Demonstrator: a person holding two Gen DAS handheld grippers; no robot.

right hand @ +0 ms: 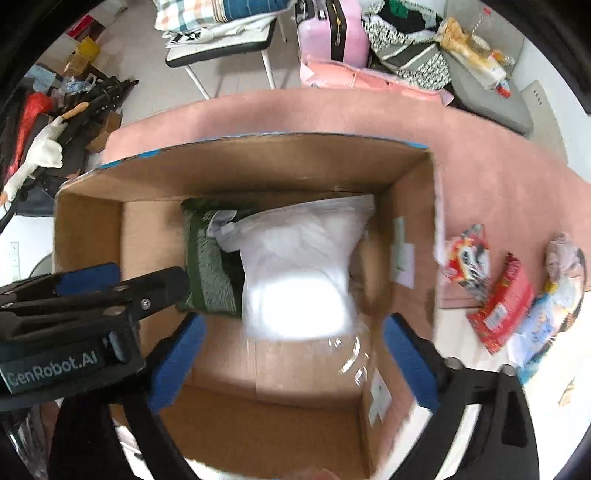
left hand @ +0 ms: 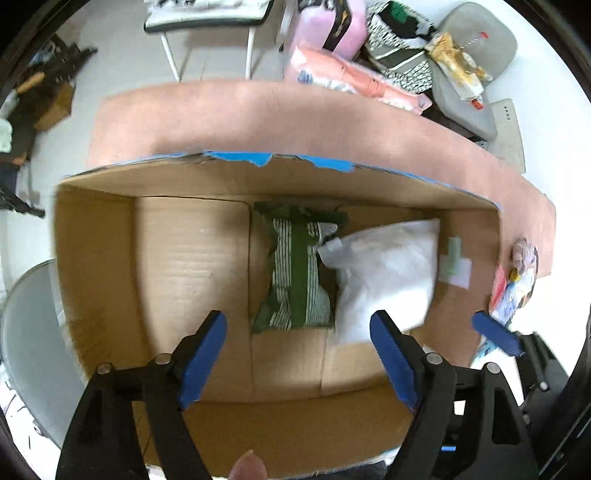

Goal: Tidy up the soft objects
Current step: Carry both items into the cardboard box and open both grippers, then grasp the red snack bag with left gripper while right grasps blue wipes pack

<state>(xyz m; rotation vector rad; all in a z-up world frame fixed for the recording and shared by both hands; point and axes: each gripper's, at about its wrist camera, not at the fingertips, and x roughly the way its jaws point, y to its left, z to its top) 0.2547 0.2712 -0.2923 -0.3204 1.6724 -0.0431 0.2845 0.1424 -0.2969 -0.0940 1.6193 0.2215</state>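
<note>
An open cardboard box stands on a pink table. Inside lie a green striped cloth bundle and, to its right and partly over it, a white plastic-wrapped soft pack. My left gripper hovers open above the box floor near the bundle's near end, with nothing between its blue pads. My right gripper hangs open above the white pack's near edge, its pads clear of the pack. The left gripper also shows at the left of the right wrist view.
Red and blue snack packets and a small plush item lie on the pink table right of the box. Beyond the table stand a chair, a pink suitcase and piled clothes. The box's left half has bare floor.
</note>
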